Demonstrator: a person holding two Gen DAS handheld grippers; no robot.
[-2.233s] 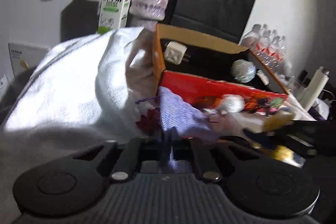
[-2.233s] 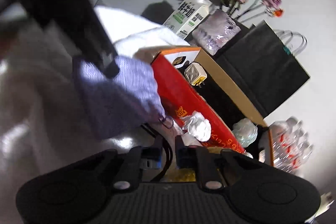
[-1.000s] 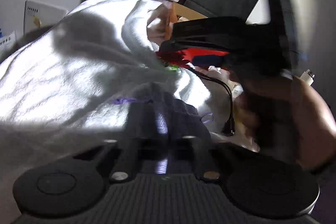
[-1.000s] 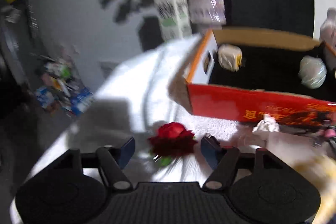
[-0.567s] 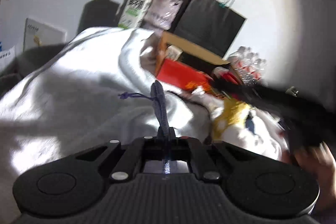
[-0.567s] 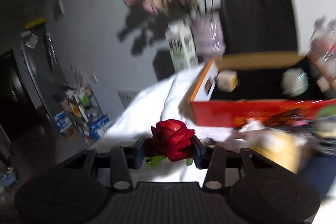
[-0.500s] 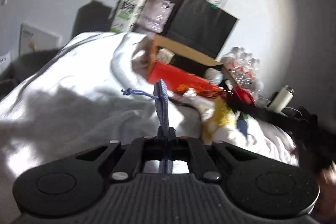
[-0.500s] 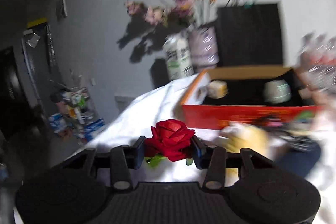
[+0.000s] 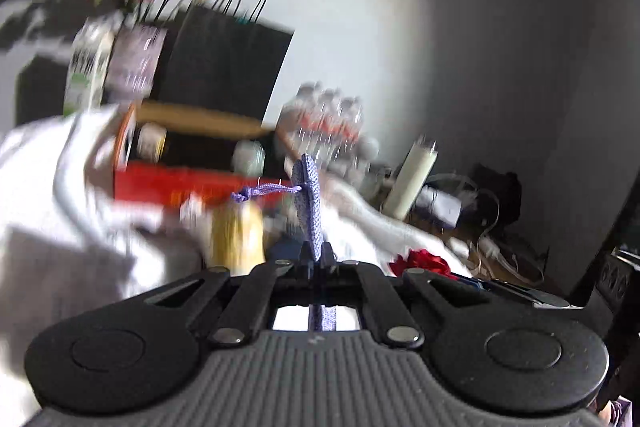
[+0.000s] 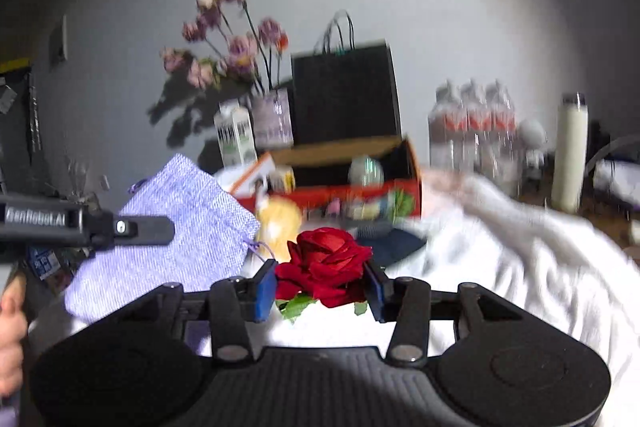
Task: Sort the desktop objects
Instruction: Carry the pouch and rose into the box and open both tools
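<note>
Red rose clamped in right hand-held gripper, beside lilac pouch.

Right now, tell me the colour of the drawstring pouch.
Lilac woven drawstring pouch; clearest in the right wrist view.

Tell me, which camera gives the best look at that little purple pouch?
The right wrist view: the purple pouch shows its broad woven face there, pinched by the left gripper. The left wrist view catches the pouch only edge-on, a thin strip with its drawstring.
</note>
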